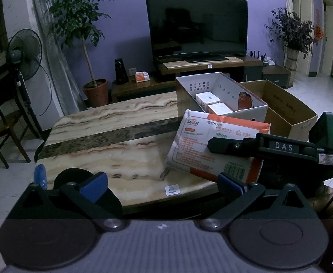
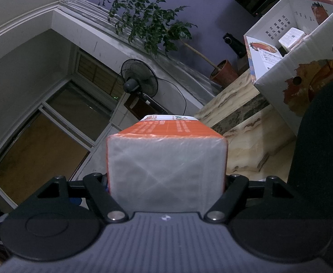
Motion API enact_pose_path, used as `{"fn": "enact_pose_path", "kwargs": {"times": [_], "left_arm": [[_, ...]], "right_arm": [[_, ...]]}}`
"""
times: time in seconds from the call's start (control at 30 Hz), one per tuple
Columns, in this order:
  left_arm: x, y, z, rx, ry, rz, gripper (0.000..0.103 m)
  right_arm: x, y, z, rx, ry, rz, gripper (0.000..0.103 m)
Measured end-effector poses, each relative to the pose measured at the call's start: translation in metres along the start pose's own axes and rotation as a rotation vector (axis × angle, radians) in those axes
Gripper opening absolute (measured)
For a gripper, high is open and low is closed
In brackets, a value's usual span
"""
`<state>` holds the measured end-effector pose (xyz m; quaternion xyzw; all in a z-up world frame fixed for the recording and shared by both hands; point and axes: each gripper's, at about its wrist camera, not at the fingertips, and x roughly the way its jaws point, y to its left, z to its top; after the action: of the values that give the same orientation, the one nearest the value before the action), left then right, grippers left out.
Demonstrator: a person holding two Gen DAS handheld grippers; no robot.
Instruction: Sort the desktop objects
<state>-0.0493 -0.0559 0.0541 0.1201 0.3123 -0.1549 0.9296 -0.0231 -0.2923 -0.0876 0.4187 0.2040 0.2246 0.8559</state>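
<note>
Above the worktop's (image 1: 111, 122) right edge, right gripper (image 2: 166, 179) jaws pinch the tissue pack (image 1: 214, 145); left gripper (image 1: 161, 184) jaws spread, empty; slick wrap risks slipping short of the white box (image 1: 243, 113).

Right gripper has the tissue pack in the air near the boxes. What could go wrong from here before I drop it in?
1. The tissue pack is soft plastic wrap, held tilted in the right gripper; it may sag or slip.
2. The white box already holds two packs, so this one may catch on the near wall.
3. The left gripper, open and empty, sits close below; lowering may bump it.
</note>
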Motion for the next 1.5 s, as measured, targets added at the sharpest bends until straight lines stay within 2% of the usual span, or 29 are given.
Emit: {"fn": "enact_pose_path", "kwargs": {"times": [1.5], "left_arm": [[0.0012, -0.0016, -0.0015, 0.012, 0.003, 0.017, 0.102]], "right_arm": [[0.0005, 0.0016, -0.0016, -0.004, 0.009, -0.001, 0.078]]}}
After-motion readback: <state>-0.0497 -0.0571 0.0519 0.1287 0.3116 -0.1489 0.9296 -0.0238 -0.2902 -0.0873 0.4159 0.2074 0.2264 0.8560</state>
